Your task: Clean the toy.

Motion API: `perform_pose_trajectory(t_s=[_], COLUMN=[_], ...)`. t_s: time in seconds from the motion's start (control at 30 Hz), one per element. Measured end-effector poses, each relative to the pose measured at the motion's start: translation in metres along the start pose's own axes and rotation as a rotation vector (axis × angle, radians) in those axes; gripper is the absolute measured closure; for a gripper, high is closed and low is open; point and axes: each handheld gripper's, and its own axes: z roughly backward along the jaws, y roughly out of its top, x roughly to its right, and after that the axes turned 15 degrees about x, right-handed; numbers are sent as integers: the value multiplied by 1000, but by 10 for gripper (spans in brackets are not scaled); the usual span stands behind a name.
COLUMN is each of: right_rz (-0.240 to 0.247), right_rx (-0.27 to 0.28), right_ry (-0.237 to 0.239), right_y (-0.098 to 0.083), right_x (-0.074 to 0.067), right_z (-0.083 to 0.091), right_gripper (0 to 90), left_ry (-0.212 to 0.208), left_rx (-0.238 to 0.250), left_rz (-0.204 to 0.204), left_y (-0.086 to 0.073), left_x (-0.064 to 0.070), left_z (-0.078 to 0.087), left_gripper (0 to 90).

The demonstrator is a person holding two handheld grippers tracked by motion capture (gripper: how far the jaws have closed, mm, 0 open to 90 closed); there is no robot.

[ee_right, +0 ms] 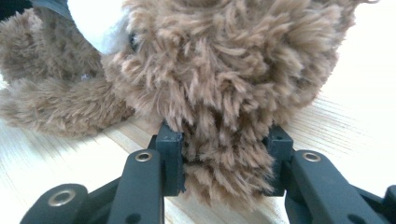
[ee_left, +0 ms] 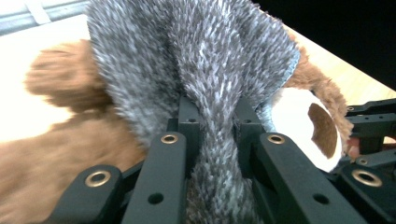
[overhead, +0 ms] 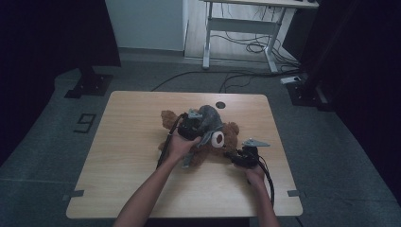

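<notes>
My left tongs [ee_left: 212, 140] pinch the grey fuzzy garment [ee_left: 201, 60]; right tongs [ee_right: 224, 163] clamp the brown plush bear [ee_right: 224, 84]. Next, I'd peel the garment off.

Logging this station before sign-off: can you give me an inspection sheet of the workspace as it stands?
Surface: wooden table, round hole near far edge.
Job's things: brown teddy bear lying mid-table, grey furry garment over it.
Clutter: nothing seen.
Grippers: left gripper shut on the garment; right gripper shut on the bear's fur.
Cables: one trails from each gripper; more on the floor.
Surroundings: grey floor, white desk frame, dark curtains.
</notes>
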Motion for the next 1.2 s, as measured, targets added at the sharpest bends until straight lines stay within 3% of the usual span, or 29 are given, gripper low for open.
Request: perform_pose_trajectory(t_s=[0.03,0.13,0.23,0.47,0.5,0.53,0.6,0.63,0.67,0.7,0.73,0.77,0.8,0.83,0.87,0.97,1.1,1.17,1.2], right_rz=[-4,-1,5,3,1,1,0,-9,-9,-3,-3,1,1,0,0,2,-1,0,0], right_rx=[0,-1,1,1,-1,-1,-2,-4,-4,-2,-2,-3,-3,-1,-1,-1,-1,-2,-2], right_ry=[4,3,1,3,4,4,4,4,4,3,3,2,2,1,1,1,3,2,2], right_y=[0,0,0,0,0,0,0,0,0,0,0,0,0,0,0,-1,-1,-1,-1], right_x=[1,0,0,0,0,0,0,1,1,1,1,1,1,0,0,0,0,0,0], right_z=[0,0,0,0,0,0,0,0,0,0,0,0,0,0,0,0,0,0,0], right_gripper=[614,614,614,615,615,615,615,615,615,615,615,615,615,615,615,614,615,614,614], left_ry=[27,43,65,162,171,171,158,126,126,71,71,30,30,-7,-7,-59,-85,-91,-91], left_rx=[-3,-8,3,-1,3,3,20,32,32,33,33,35,35,31,31,20,-34,-93,-93], left_rz=[-24,-17,17,63,99,99,122,112,112,72,72,44,44,36,36,17,-30,-56,-56], left_y=[2,1,-3,-19,-21,-21,-16,-5,-5,10,10,22,22,29,29,41,42,31,31], left_x=[-5,-14,-29,-66,-73,-73,-69,-56,-56,-37,-37,-19,-19,-4,-4,20,43,49,49], left_z=[10,20,31,57,62,62,64,61,61,53,53,42,42,30,30,4,-28,-49,-49], left_gripper=[778,778,777,779,780,780,782,781,781,781,781,781,781,781,780,780,779,777,776])
